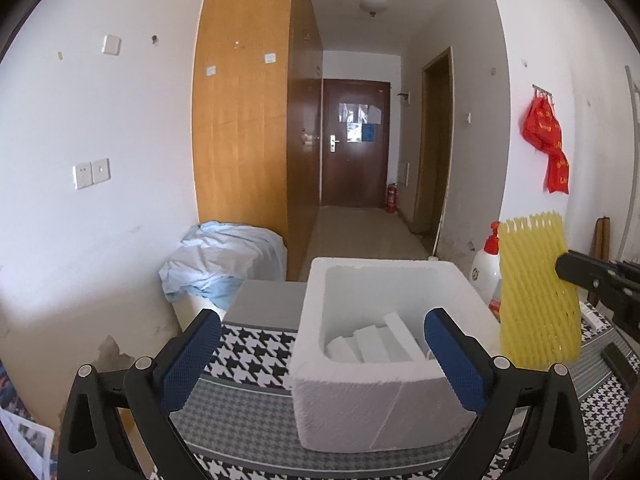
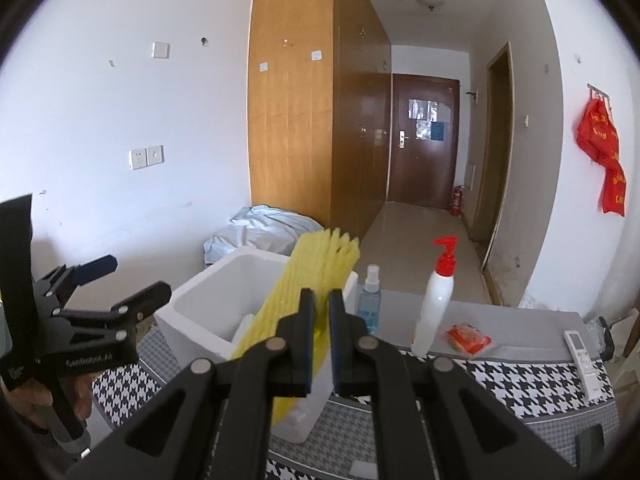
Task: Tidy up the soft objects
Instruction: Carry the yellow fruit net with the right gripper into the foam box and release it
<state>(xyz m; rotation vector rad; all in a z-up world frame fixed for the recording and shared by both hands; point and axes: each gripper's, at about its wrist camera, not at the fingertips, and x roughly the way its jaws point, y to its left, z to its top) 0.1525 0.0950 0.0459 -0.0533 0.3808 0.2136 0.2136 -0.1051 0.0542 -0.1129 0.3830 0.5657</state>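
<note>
The right tongs [image 2: 320,332] are clenched on the lower part of a yellow ribbed foam net sleeve [image 2: 316,280], holding it upright and tilted toward twelve o'clock, above the near right rim of the white polystyrene foam box [image 1: 384,360]. Held by one end, the limp sleeve probably hangs straight enough to drop into the opening. The left tongs [image 1: 320,360] stand released, wide apart and grasping nothing; in the left wrist view their blue pads [image 1: 192,356] frame the box's near wall, perhaps ready to steady it. White foam slabs [image 1: 376,344] already lie inside the box. The box sits on the houndstooth-patterned tabletop [image 1: 252,356]. At two o'clock from it stand a white pump bottle with a red top [image 2: 436,300] and a small blue spray bottle [image 2: 370,304], well clear of the drop.
</note>
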